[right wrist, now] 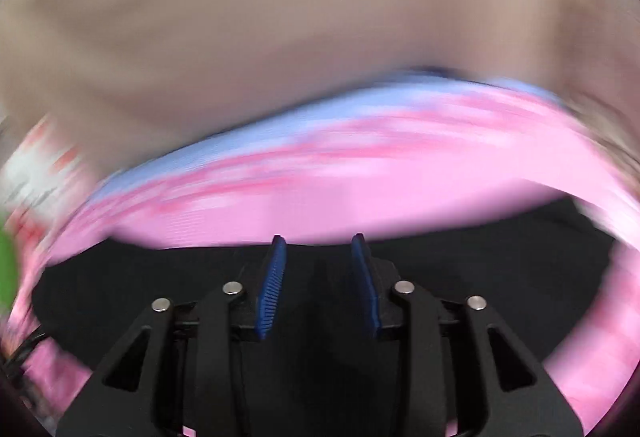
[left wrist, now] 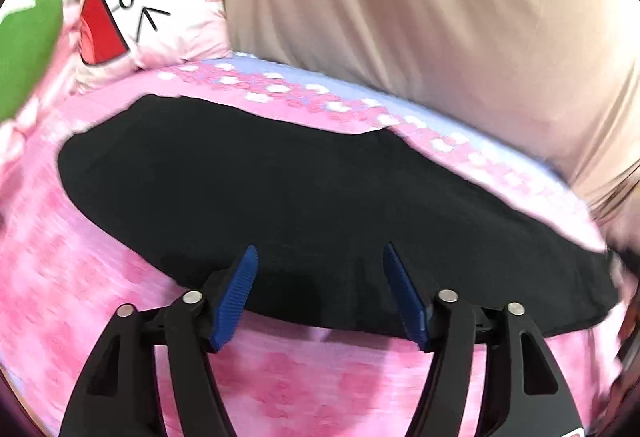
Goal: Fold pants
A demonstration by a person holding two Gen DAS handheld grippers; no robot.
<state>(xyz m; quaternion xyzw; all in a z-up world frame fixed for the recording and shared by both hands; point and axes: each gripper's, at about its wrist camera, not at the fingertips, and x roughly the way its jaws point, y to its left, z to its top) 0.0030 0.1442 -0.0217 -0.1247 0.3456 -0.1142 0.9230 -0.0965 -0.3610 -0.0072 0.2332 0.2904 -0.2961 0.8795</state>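
Note:
Black pants (left wrist: 280, 189) lie flat across a pink patterned bed sheet (left wrist: 80, 277), stretching from left to right. My left gripper (left wrist: 318, 251) is open, its blue pads (left wrist: 240, 285) spread over the pants' near edge, holding nothing. In the right wrist view, which is blurred by motion, the pants (right wrist: 500, 257) fill the lower half. My right gripper (right wrist: 318, 239) is open above the black cloth, its blue pads (right wrist: 274, 285) apart with nothing between them.
A beige curtain (left wrist: 440, 5) hangs behind the bed and shows in the right wrist view (right wrist: 280, 17). A pink cat-face pillow (left wrist: 148, 1) and a green object (left wrist: 28, 37) sit at the far left. The sheet's far band is lilac (left wrist: 320, 81).

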